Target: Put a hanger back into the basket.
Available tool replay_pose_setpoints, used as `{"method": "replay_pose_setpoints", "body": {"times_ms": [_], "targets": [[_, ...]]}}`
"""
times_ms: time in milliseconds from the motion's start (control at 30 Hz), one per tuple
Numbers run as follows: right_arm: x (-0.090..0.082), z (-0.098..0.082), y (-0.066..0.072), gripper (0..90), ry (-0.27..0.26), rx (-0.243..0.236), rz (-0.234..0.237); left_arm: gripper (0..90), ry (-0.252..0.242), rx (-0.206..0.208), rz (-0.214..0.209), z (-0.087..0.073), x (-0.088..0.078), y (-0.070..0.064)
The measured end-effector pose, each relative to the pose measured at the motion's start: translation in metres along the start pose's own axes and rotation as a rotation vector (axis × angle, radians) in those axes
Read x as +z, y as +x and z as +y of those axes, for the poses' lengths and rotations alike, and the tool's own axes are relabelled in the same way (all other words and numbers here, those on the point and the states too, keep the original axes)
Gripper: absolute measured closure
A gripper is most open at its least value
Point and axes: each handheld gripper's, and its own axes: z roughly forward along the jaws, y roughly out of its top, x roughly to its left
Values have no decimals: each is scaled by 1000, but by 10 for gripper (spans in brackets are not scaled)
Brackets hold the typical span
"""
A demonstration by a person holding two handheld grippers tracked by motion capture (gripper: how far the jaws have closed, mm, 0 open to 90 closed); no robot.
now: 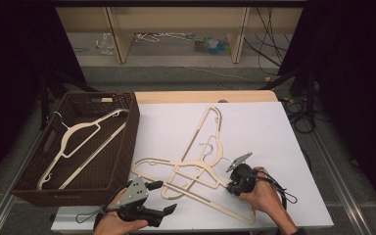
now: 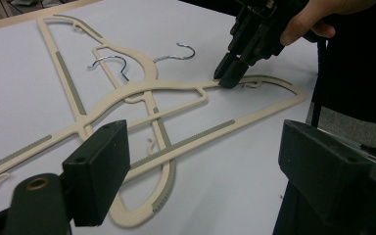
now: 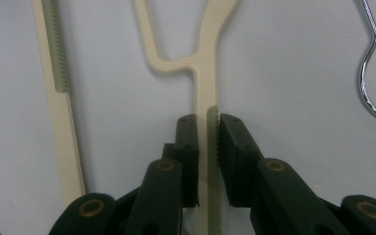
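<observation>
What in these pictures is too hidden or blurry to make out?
- Right gripper view: the clamped hanger runs off the edges.
- High view: the small clutter on the far floor is too tiny to name.
- High view: the basket wall hides the lower end of the hanger inside.

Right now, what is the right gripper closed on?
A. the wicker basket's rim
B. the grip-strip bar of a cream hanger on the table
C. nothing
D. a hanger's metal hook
B: in the right gripper view the right gripper has its jaws pressed on either side of the cream hanger's ridged bar.
</observation>
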Motion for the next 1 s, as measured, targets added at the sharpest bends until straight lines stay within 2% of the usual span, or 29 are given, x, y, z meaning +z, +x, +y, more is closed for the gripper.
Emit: {"method": "replay_pose_setpoints", "body": {"times_ms": [33, 167, 200, 233, 333, 367, 400, 433, 500, 533, 567, 700, 733, 767, 833, 867, 900, 1000], "targets": [[0, 0, 0, 796, 7, -18, -2, 192, 2, 12, -2, 0, 0, 1], [-4, -2, -2, 796, 25, -90, -18, 196, 8, 5, 8, 0, 3, 2], [-6, -3, -3, 796, 28, -97, -13, 197, 20, 25, 18, 1, 3, 4], [-10, -6, -3, 796, 32, -125, -22, 200, 26, 17, 32, 3, 6, 6], [-14, -8, -3, 796, 28, -135, -18, 203, 36, 20, 40, 6, 12, 9], [-18, -9, -2, 796, 26, -157, -26, 203, 52, 12, 35, 10, 19, 12], [-20, -10, 0, 796, 29, -166, -29, 205, 52, 12, 35, 10, 19, 12], [-20, -10, 0, 796, 29, -166, -29, 205, 57, 21, 33, 12, 23, 14], [-27, -13, 5, 796, 36, -193, -41, 218, 78, 14, 37, 16, 32, 18], [-29, -13, 7, 796, 35, -205, -40, 235, 102, 25, 35, 19, 44, 24], [-29, -13, 7, 796, 35, -205, -40, 257, 102, 25, 35, 19, 44, 24], [-38, -17, 17, 796, 34, -233, -58, 282, 135, 15, 37, 25, 68, 35], [-40, -18, 18, 796, 34, -236, -59, 289, 169, 22, 28, 27, 78, 39], [-41, -18, 19, 796, 31, -244, -62, 288, 169, 22, 28, 27, 78, 39], [-44, -19, 22, 796, 31, -254, -61, 289, 188, 15, 25, 29, 93, 41], [-44, -19, 22, 796, 31, -254, -61, 293, 188, 15, 25, 29, 93, 41], [-45, -20, 24, 796, 33, -257, -70, 293, 216, 50, 12, 29, 96, 44], [-50, -21, 28, 796, 30, -278, -67, 308, 234, 34, 11, 28, 107, 47]]}}
